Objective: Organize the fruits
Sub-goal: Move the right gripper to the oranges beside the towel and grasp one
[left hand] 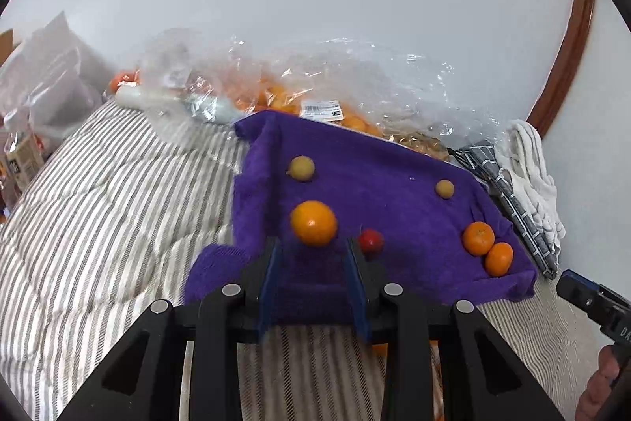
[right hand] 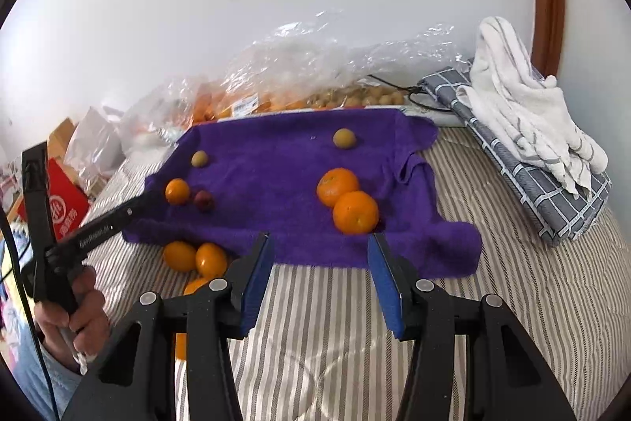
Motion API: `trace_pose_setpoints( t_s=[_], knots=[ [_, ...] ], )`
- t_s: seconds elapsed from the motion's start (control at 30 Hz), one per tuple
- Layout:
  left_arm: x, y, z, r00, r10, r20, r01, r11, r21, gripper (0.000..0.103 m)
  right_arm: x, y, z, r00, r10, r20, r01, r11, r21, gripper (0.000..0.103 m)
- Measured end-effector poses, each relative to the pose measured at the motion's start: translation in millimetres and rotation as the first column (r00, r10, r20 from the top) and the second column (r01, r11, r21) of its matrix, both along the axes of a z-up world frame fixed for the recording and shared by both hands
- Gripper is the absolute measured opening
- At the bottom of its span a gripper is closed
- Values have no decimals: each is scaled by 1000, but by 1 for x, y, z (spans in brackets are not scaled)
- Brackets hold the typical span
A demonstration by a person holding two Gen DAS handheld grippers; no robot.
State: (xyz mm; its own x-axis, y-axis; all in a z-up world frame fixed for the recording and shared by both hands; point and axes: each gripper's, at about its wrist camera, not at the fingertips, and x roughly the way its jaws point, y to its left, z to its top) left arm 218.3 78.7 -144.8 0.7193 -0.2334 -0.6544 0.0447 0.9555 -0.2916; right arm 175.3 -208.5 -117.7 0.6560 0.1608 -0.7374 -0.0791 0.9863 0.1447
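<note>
A purple towel (left hand: pixel 374 164) (right hand: pixel 276 160) lies on the striped bedspread. On it are an orange (left hand: pixel 314 222) (right hand: pixel 177 191), a small red fruit (left hand: pixel 371 240) (right hand: pixel 204 200), two yellow-green fruits (left hand: pixel 301 168) (left hand: pixel 444 188), and a pair of touching oranges (left hand: pixel 478 238) (right hand: pixel 355 212). My left gripper (left hand: pixel 313 247) is open, just short of the single orange, nothing between its pads. My right gripper (right hand: pixel 319 243) is open and empty at the towel's near edge, close to the orange pair. Several loose oranges (right hand: pixel 197 257) lie on the bedspread in front of the towel.
Clear plastic bags of oranges and small brown fruits (left hand: pixel 315 93) (right hand: pixel 315 77) lie behind the towel by the wall. A grey checked cloth (right hand: pixel 524 160) and a white towel (right hand: pixel 524 109) lie at the right. Boxes and bags (left hand: pixel 39 85) sit at the left.
</note>
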Motion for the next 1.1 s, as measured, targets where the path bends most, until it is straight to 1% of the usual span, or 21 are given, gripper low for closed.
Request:
trace_pose_setpoints(
  t_s=[0.13, 0.2, 0.33, 0.53, 0.7, 0.83, 0.97, 1.03, 1.1],
  knots=[
    [-16, 2, 3, 1000, -12, 21, 12, 1000, 13, 30, -6, 12, -2, 999, 40, -11, -41, 999, -21, 50],
    [-24, 3, 2, 1000, -13, 7, 13, 1000, 17, 30, -10, 18, -2, 998, 57, -15, -57, 998, -32, 50],
    [-33, 12, 3, 1000, 10, 5, -10, 1000, 16, 30, -16, 29, -5, 997, 83, -11, -83, 994, -66, 50],
    [-41, 23, -1, 999, 45, -23, -45, 999, 17, 30, -24, 33, -13, 995, 94, -21, -95, 994, -47, 50],
    [-42, 24, -3, 998, 47, -42, -46, 999, 20, 30, -26, 36, -22, 994, 104, -38, -106, 993, -44, 50],
    [-41, 22, -5, 998, 42, -52, -41, 999, 32, 30, -23, 44, -28, 991, 123, -55, -124, 992, -27, 49],
    [-40, 20, -6, 997, 37, -62, -35, 999, 25, 30, -20, 53, -32, 980, 181, -81, -176, 982, 71, 48],
    [-40, 21, -6, 997, 35, -67, -34, 999, 19, 30, -20, 62, -32, 973, 214, -81, -207, 974, 94, 48],
    [-40, 21, -6, 997, 36, -71, -35, 999, 11, 30, -19, 70, -33, 969, 234, -82, -226, 970, 93, 49]
  ],
)
